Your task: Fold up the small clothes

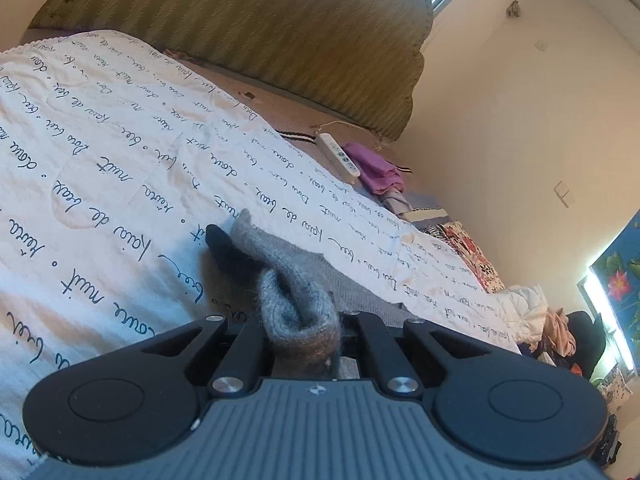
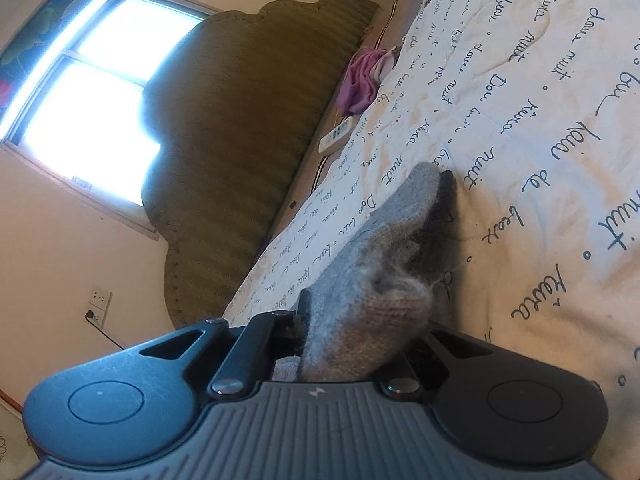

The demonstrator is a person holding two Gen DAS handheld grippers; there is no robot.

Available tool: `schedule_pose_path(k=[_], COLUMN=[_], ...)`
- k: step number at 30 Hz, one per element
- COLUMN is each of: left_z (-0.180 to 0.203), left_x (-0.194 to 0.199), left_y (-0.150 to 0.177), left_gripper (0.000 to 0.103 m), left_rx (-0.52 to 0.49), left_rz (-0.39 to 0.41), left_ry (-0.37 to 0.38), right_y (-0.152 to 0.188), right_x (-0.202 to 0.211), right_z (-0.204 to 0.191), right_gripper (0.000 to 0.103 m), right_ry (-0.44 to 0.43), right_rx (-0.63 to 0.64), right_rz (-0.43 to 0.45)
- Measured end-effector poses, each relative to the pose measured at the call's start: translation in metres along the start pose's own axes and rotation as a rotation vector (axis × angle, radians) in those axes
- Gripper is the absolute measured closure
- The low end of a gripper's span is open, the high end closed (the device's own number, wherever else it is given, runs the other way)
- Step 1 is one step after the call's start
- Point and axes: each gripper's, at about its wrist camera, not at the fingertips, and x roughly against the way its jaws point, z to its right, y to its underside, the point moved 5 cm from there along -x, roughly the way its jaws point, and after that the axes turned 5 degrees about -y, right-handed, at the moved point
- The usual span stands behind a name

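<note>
A grey knitted sock with a black toe [image 1: 280, 272] lies stretched over a white quilt printed with dark script [image 1: 120, 168]. My left gripper [image 1: 304, 332] is shut on one end of the sock, and the bunched knit hides the fingertips. In the right wrist view the same sock [image 2: 384, 236] runs away from my right gripper [image 2: 360, 332], which is shut on its other end. The black toe part [image 2: 444, 196] rests on the quilt [image 2: 540, 120]. Both grippers hold the sock low over the bed.
A green padded headboard [image 1: 240, 28] [image 2: 240, 140] stands behind the bed. A white remote [image 1: 338, 158] [image 2: 336, 136] and purple cloth [image 1: 380, 172] [image 2: 360, 80] lie near the bed's edge. More clothes [image 1: 560, 332] are piled far right. A window [image 2: 92, 92] is bright.
</note>
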Motion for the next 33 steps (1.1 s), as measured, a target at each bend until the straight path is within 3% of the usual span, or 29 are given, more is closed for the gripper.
schedule_pose_path(k=[8,17,25,26,29,30,32,33], left_z=[-0.028,-0.063,-0.082,-0.087,-0.101,-0.104,-0.106,-0.107], left_x=[0.035,0.075,0.1,0.096,0.082,0.085,0.103,0.117], left_y=[0.033,0.075,0.108,0.114,0.131,0.132,0.123,0.112], left_gripper=[0.097,0.097,0.095,0.094,0.073,0.071,0.065,0.051], left_rx=[0.001,0.085,0.058,0.043,-0.044,-0.043,-0.054,-0.081], left_rz=[-0.057,-0.139,-0.184,-0.192,-0.204,-0.196,-0.154,-0.098], left_ry=[0.005,-0.019,-0.049,-0.057,-0.144,-0.137,-0.14,-0.164], right_y=[0.039,0.083,0.112,0.115,0.123,0.124,0.121,0.114], right_x=[0.056,0.095,0.121,0.123,0.122,0.123,0.131,0.139], right_z=[0.009,0.013,0.016,0.021,0.039,0.043,0.044,0.041], right_gripper=[0.099,0.099,0.099,0.099,0.093,0.089,0.086,0.075], right_ry=[0.011,0.022,0.039,0.053,0.148,0.183,0.203,0.212], right_rx=[-0.01,-0.049,-0.073,-0.08,-0.12,-0.13,-0.12,-0.099], right_rz=[-0.051,-0.08,-0.11,-0.113,-0.105,-0.096,-0.099,-0.093])
